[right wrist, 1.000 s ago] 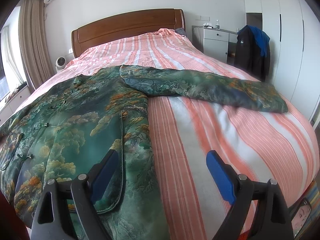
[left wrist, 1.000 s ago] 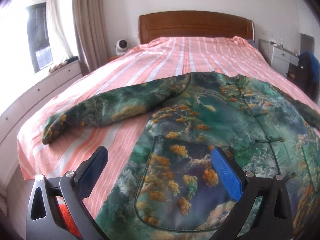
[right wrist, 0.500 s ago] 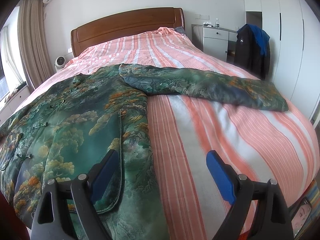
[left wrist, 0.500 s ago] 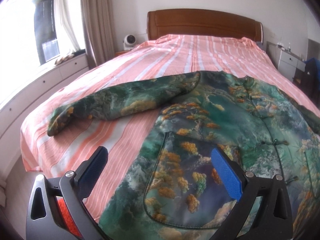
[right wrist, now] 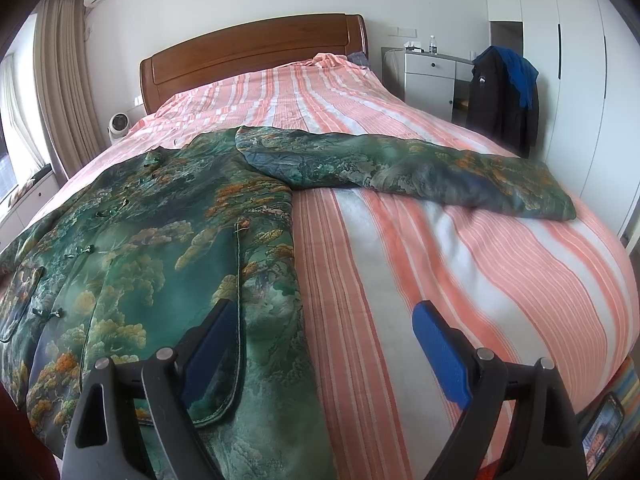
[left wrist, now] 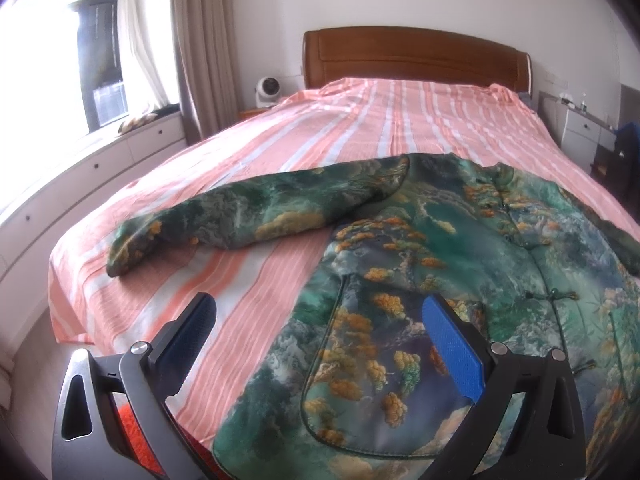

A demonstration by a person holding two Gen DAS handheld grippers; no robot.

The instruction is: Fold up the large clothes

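Observation:
A large green jacket with an orange and teal landscape print (left wrist: 448, 248) lies flat, front up, on the striped bed. Its left sleeve (left wrist: 240, 220) stretches out to the left. It also shows in the right wrist view (right wrist: 160, 232), with its right sleeve (right wrist: 420, 168) stretched out to the right. My left gripper (left wrist: 320, 320) is open and empty above the jacket's lower left edge and pocket. My right gripper (right wrist: 324, 320) is open and empty above the jacket's lower right edge.
The bed has a pink and white striped cover (right wrist: 460, 264) and a wooden headboard (left wrist: 416, 56). White drawers (left wrist: 80, 176) run under the window at left. A small fan (left wrist: 267, 90) stands by the headboard. A dark coat (right wrist: 502, 96) hangs by a white cabinet at right.
The left wrist view has swung to the left, so more of the left sleeve and window side show. The right gripper has barely moved. Both stay open.

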